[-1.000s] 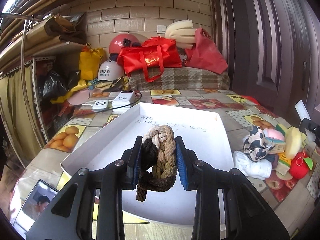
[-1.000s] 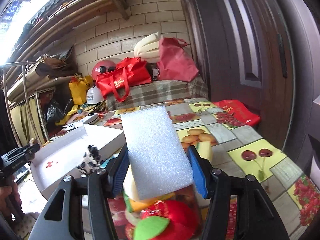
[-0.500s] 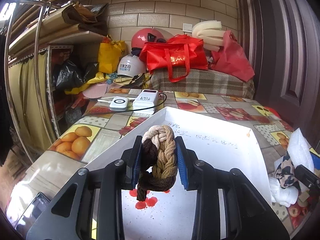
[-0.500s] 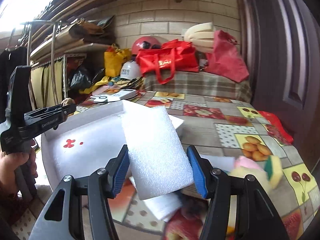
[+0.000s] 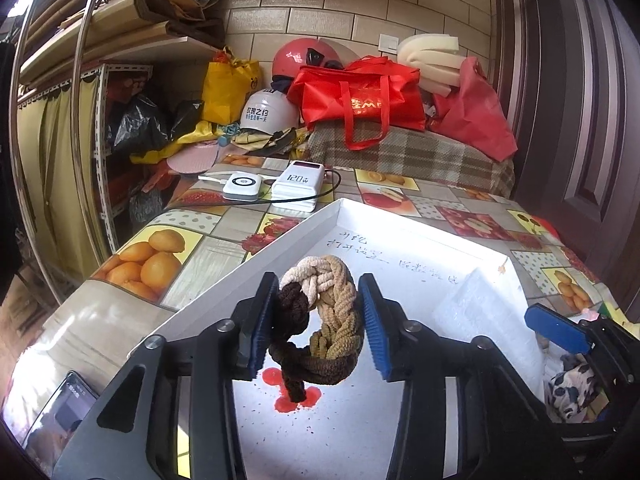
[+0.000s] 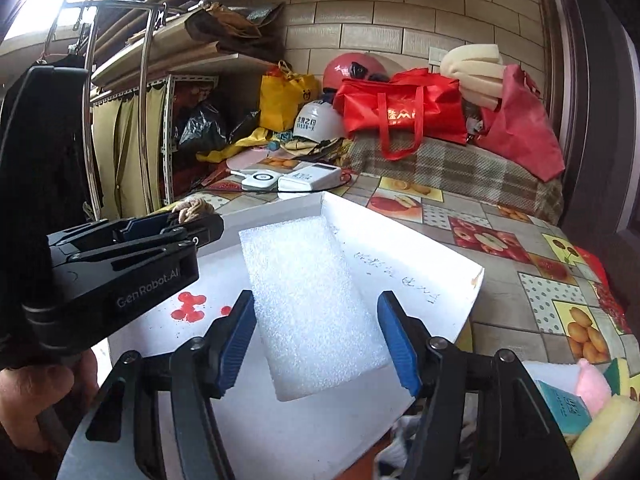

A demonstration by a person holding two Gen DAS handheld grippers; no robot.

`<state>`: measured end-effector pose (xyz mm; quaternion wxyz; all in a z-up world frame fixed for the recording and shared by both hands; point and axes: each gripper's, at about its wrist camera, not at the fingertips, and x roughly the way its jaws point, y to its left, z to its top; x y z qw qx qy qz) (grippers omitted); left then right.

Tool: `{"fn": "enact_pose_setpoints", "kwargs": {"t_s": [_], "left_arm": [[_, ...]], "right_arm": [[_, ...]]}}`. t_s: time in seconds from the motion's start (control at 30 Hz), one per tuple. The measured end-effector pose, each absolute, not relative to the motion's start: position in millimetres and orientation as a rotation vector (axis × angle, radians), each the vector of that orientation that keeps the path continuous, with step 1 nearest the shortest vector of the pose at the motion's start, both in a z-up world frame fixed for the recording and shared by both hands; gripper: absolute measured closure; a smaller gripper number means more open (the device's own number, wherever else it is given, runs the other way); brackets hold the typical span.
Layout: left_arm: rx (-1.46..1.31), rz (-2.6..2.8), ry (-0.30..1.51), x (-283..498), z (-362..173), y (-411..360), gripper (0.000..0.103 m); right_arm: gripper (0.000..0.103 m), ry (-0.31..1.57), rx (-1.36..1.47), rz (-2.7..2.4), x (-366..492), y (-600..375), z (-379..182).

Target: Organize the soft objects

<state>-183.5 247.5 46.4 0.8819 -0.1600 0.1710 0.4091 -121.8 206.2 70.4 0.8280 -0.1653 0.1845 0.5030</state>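
My left gripper (image 5: pixel 318 322) is shut on a braided rope ring (image 5: pixel 324 320) of cream, tan and dark brown, held above the near left part of the white tray (image 5: pixel 224 294). My right gripper (image 6: pixel 318 342) stands open over the tray (image 6: pixel 460 308), its jaws a little apart from a white foam block (image 6: pixel 310 308) that lies between them on the tray floor. The foam block (image 5: pixel 486 314) and a blue pad of the right gripper (image 5: pixel 556 328) show at the right of the left wrist view. The left gripper (image 6: pixel 168 228) shows at the left of the right wrist view.
Soft items lie right of the tray: a spotted cloth (image 5: pixel 570 390), a pink plush (image 6: pixel 592 384), a yellow sponge (image 6: pixel 604 424). Two white power banks (image 5: pixel 272 186) lie beyond the tray. Red bags (image 5: pixel 360 96), helmets and a plaid cushion crowd the back. A phone (image 5: pixel 66 414) lies near left.
The right gripper carried the foam block left over the tray, lowered it and opened off it. The left gripper, still holding the rope, moved left and lower over the tray.
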Motion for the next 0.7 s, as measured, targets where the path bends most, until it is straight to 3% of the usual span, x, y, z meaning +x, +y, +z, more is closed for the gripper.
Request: {"fn": "enact_pose_setpoints", "kwargs": {"t_s": [0.03,0.07,0.1,0.13,0.23,0.27,0.7], "left_arm": [[-0.339,0.867,0.353,-184.9,46.3,248.0,0.043],[-0.345,0.882,0.348,-186.7,46.2,248.4,0.025],[-0.351,0.888,0.341,-188.5,46.2,248.7,0.017],[-0.355,0.895,0.332,-190.9,46.5,248.6,0.011],[-0.355,0.925,0.305,-196.3,48.1,246.3,0.003],[-0.353,0.934,0.299,-197.5,48.4,245.4,0.000],[-0.375,0.951,0.290,-202.1,47.9,248.7,0.000]], "right_arm": [[0.020,0.400,-0.346,1.063,-119.8,205.4,70.1],[0.016,0.402,-0.328,1.057,-117.4,202.0,70.8],[0.016,0.403,-0.310,1.055,-115.3,198.5,71.5],[0.015,0.404,-0.299,1.052,-114.4,195.7,71.7],[0.000,0.407,-0.289,1.042,-113.8,194.5,72.1],[0.000,0.404,-0.288,1.042,-115.2,194.0,72.7],[0.000,0.387,-0.237,1.034,-113.1,187.8,76.6]]}}
